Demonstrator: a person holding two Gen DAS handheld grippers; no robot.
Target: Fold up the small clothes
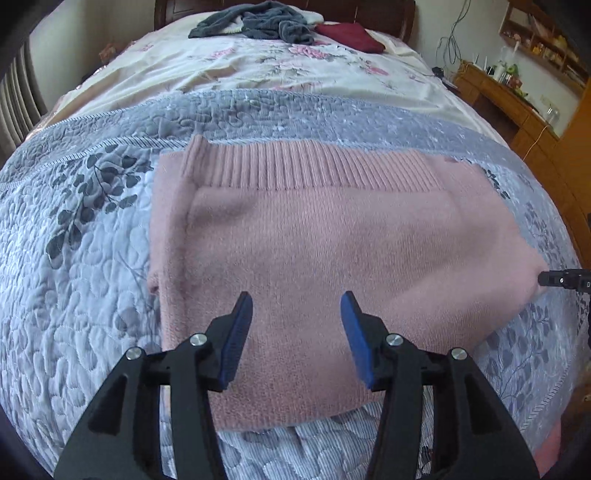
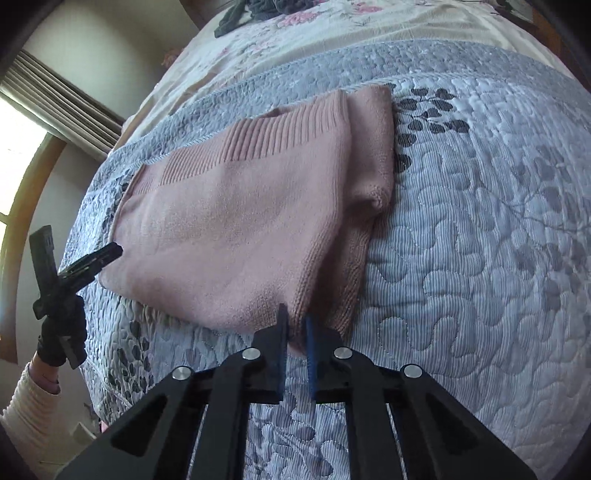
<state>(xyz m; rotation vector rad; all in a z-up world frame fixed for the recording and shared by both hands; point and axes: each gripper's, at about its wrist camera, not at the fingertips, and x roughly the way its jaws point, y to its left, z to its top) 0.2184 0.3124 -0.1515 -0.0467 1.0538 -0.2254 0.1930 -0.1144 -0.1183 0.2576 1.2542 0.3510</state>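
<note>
No readable text, labels or numbers anywhere (one cut-off mark at frame edge, illegible)

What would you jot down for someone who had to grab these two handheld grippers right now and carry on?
Left gripper: fingers open, holding nothing, hovering over the near part of the pink sweater.
Right gripper: fingers shut on the sweater's near corner.
Sweater: lies on the grey quilt, already folded, ribbed hem toward the far side, a doubled layer showing along one edge.
Done: at least one fold.
Left: probably let go of or finish the corner, smooth it, perhaps fold once more. A dark grey garment and a dark red one lie near the headboard, possibly next.
</note>
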